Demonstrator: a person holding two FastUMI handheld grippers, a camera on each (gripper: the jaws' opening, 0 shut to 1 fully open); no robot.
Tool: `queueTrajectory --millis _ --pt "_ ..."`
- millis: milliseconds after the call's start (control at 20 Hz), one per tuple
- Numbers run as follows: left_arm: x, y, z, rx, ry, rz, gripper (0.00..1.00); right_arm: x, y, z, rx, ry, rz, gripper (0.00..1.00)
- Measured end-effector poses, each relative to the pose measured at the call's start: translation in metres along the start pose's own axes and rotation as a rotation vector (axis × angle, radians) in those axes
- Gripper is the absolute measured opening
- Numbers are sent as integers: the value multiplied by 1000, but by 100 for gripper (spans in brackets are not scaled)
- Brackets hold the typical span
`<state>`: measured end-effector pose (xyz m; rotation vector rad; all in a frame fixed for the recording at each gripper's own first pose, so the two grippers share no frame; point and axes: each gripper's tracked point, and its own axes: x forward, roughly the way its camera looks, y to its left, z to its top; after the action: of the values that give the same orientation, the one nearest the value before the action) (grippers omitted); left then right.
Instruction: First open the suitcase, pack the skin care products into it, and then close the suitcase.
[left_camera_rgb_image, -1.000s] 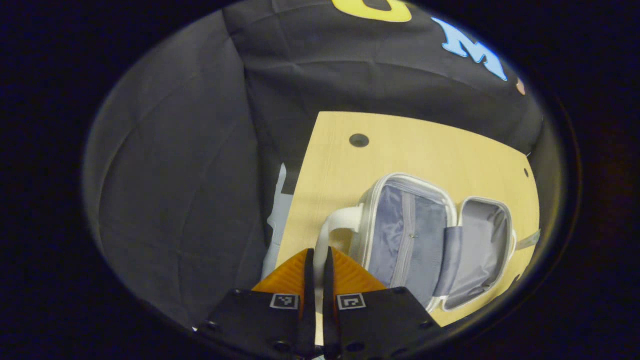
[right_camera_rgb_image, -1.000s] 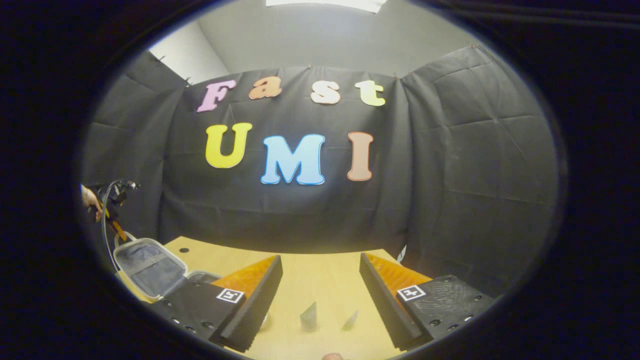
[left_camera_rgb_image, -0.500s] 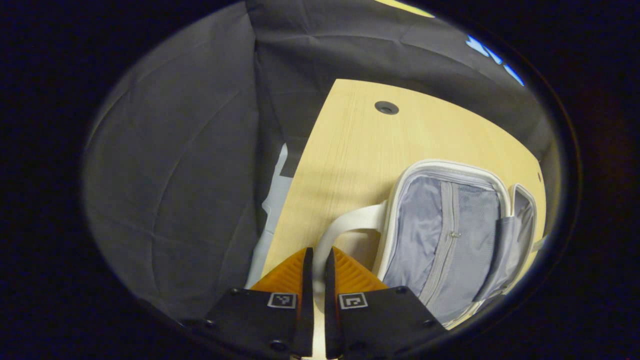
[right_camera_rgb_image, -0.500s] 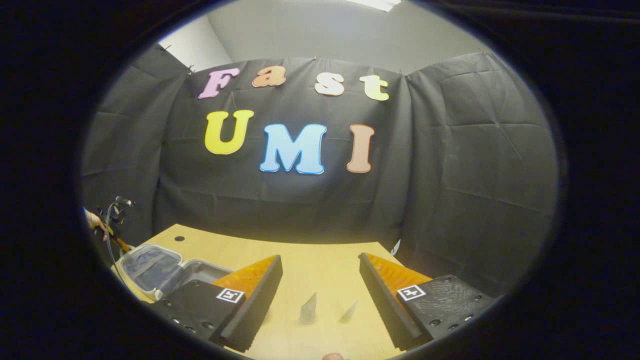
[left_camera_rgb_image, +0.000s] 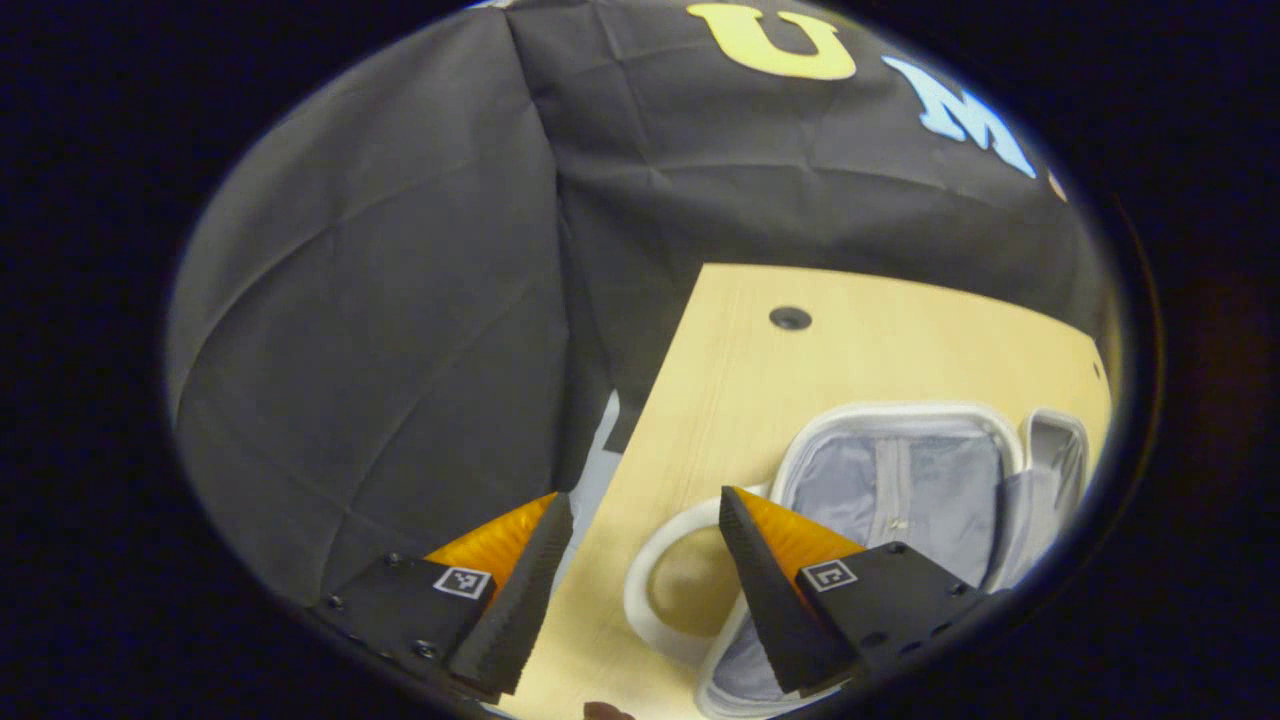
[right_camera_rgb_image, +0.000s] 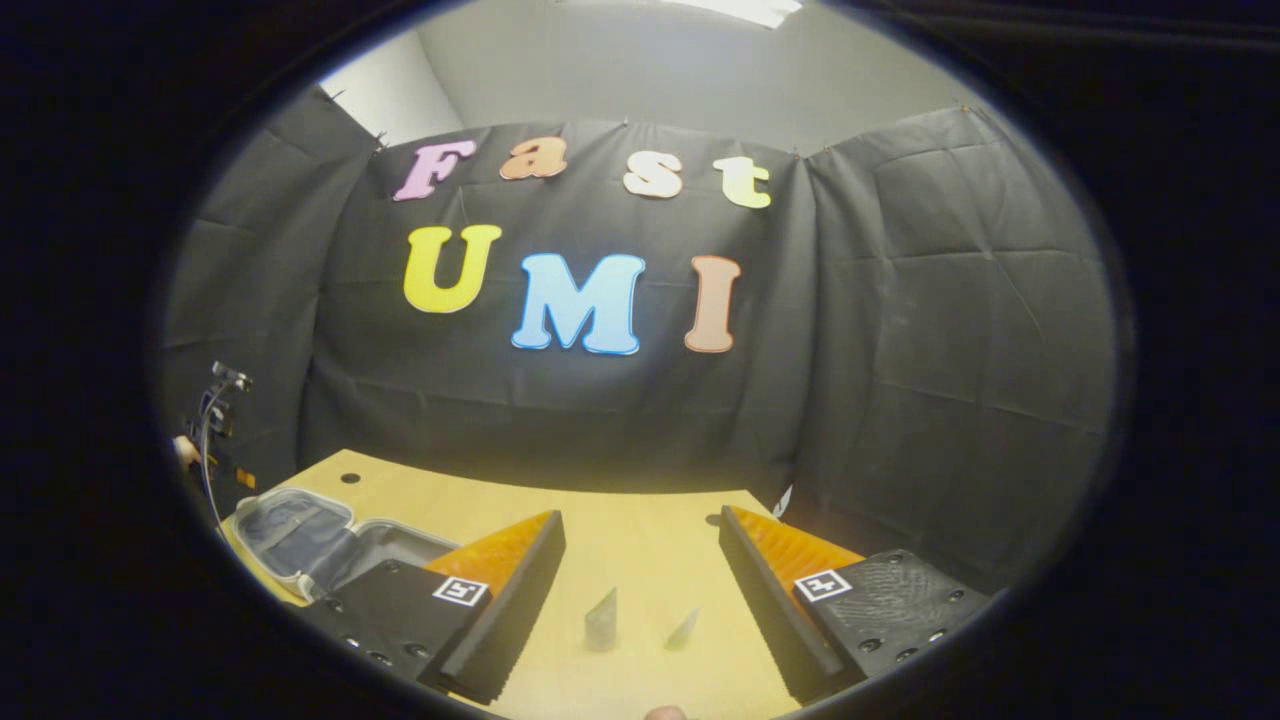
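The small white suitcase (left_camera_rgb_image: 900, 480) lies spread open on the wooden table (left_camera_rgb_image: 850, 340), its grey lining and zip pocket facing up. Its white loop handle (left_camera_rgb_image: 650, 570) rests flat on the table between the fingers of my left gripper (left_camera_rgb_image: 640, 520), which is open and holds nothing. In the right gripper view the open suitcase (right_camera_rgb_image: 300, 525) sits at the table's far left. My right gripper (right_camera_rgb_image: 640, 540) is open above the table, and two small tube-like skin care products (right_camera_rgb_image: 602, 630) (right_camera_rgb_image: 683, 630) show between its fingers, farther along the table.
A round cable hole (left_camera_rgb_image: 790, 318) marks the table top beyond the suitcase. Black cloth walls close the booth behind and at both sides. The table's left edge (left_camera_rgb_image: 640, 420) runs just beside my left gripper. A hand with the other gripper's cable (right_camera_rgb_image: 205, 430) shows at far left.
My left gripper has opened and let go of the suitcase handle, which now lies flat on the table. The raised suitcase half has come down. The right gripper has barely moved.
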<state>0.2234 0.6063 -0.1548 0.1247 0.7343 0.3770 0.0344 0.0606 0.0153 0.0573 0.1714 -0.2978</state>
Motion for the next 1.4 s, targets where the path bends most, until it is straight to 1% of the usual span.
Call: queueTrajectory --millis 50,100,150,200,250,350,400,450,500,650,800,850,900,1000,1200,1250,1300,1400 --pt "-10 -11 15 -27 -60 -23 93 0 0 0 -7 -3 5 95" --pt "-20 -22 28 -49 -119 -45 96 1 -1 0 -11 -3 13 95" --pt "-33 -37 40 -65 -175 -70 96 2 -3 0 -9 -5 20 95" --pt "-46 -50 49 -75 -230 -94 100 3 -4 1 -1 -9 27 95" --pt "-61 -63 56 -82 -273 -108 96 4 -5 1 7 -10 34 95" --pt "-89 -93 68 -88 -341 -147 96 7 -10 -1 26 -10 44 94" --pt "-106 -114 73 -86 -380 -166 100 7 -11 -2 35 -13 49 95" --pt "-121 -134 77 -84 -416 -189 96 7 -13 -3 38 -12 56 95" --pt "-135 -160 78 -77 -438 -225 96 7 -16 -3 33 -12 58 94" --pt "-176 -246 67 -34 -469 -353 95 6 -26 -2 14 -27 62 95" --pt "-220 -337 48 39 -512 -461 95 6 -38 -6 16 -26 70 94" --pt "-235 -366 45 49 -529 -494 95 6 -44 -8 18 -25 70 95" --pt "-255 -397 30 50 -543 -538 95 6 -49 -10 18 -23 68 94" --pt "-276 -452 10 51 -540 -606 95 5 -63 -14 17 -24 62 94" --pt "-307 -539 -5 42 -548 -724 95 7 -93 -21 21 -24 42 94" --pt "-314 -560 -12 39 -547 -754 91 9 -97 -25 28 -18 45 94" --pt "-320 -580 -20 40 -544 -778 95 10 -101 -28 35 -12 51 94" --pt "-334 -616 -36 60 -551 -814 95 16 -107 -35 45 4 66 94"
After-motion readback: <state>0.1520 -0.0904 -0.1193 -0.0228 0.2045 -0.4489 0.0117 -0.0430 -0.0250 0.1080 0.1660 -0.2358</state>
